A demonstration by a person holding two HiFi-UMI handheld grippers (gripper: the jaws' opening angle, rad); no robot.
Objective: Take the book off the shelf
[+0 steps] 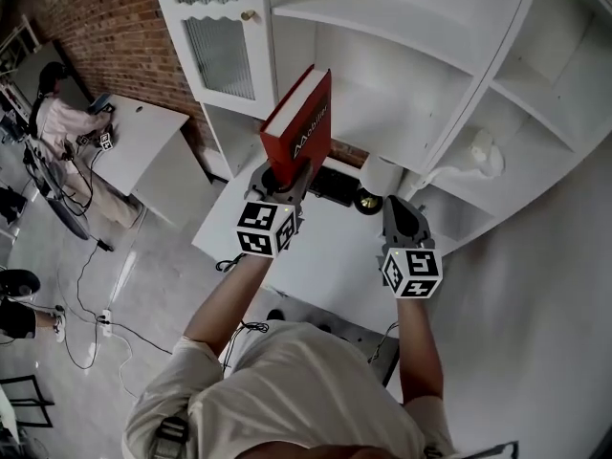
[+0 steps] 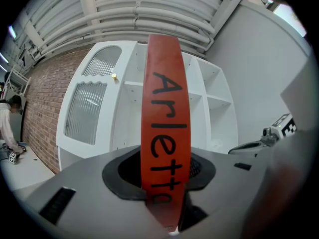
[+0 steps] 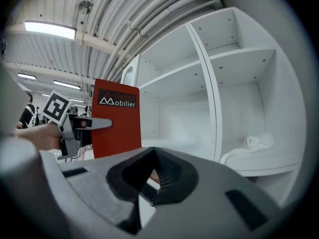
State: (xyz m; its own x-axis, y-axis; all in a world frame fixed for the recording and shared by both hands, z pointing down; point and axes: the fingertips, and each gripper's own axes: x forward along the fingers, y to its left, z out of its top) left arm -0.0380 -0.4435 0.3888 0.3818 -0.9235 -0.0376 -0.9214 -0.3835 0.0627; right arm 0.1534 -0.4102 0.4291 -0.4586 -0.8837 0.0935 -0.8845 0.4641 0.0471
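the red book [image 1: 298, 127] is off the shelf [image 1: 382, 12] now, standing upright in the air in front of the white unit, above the desk [image 1: 330, 256]. my left claw [image 1: 284, 182] pinches it across both covers low down, with the spine facing back towards the claw. my right claw [image 1: 403, 216] hangs just beside it, tips pressed together on nothing. i read the book as a stiff hardback with some weight, and its covers look smooth enough to slide. most of it stands above the grip, so i expect it to want to tip. a hold nearer mid-height, close to the spine, would be steadier.
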